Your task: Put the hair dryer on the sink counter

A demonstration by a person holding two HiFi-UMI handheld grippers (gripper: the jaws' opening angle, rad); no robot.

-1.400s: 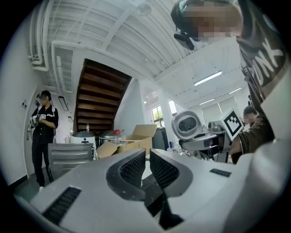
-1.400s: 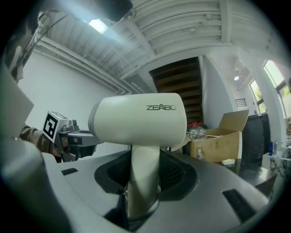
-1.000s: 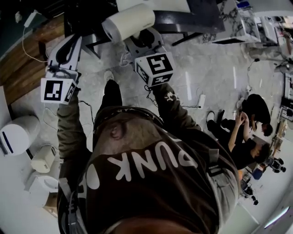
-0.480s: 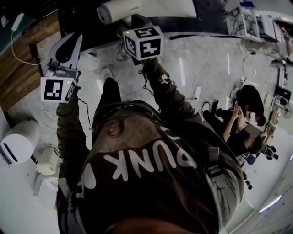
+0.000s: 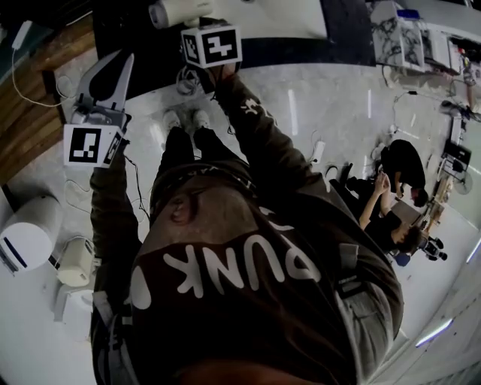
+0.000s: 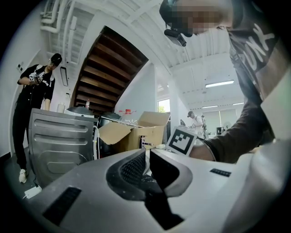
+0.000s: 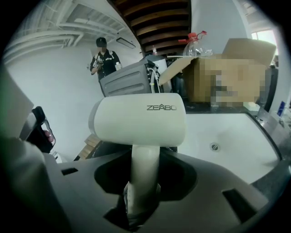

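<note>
The white hair dryer [image 7: 138, 119] stands upright in the right gripper view, its handle [image 7: 144, 175] pinched between the jaws of my right gripper [image 7: 144, 160]. Behind it lies the white sink basin [image 7: 236, 132] with its drain, set in the dark counter [image 7: 273, 182]. In the head view the dryer [image 5: 179, 10] is at the top edge, over the dark counter [image 5: 263, 53], just beyond the right gripper's marker cube [image 5: 210, 45]. My left gripper [image 5: 120, 68] is held out to the left. Its jaws are shut on nothing [image 6: 147, 153].
An open cardboard box [image 7: 227, 75] and a grey metal machine [image 7: 129, 79] stand behind the sink. A person [image 6: 34, 91] stands near the machine. Two people [image 5: 394, 199] sit on the floor to the right. White appliances [image 5: 26, 237] and cables lie at my left.
My right gripper has carried the hair dryer forward and a little left, from over the floor to over the counter. My left gripper has hardly moved.
</note>
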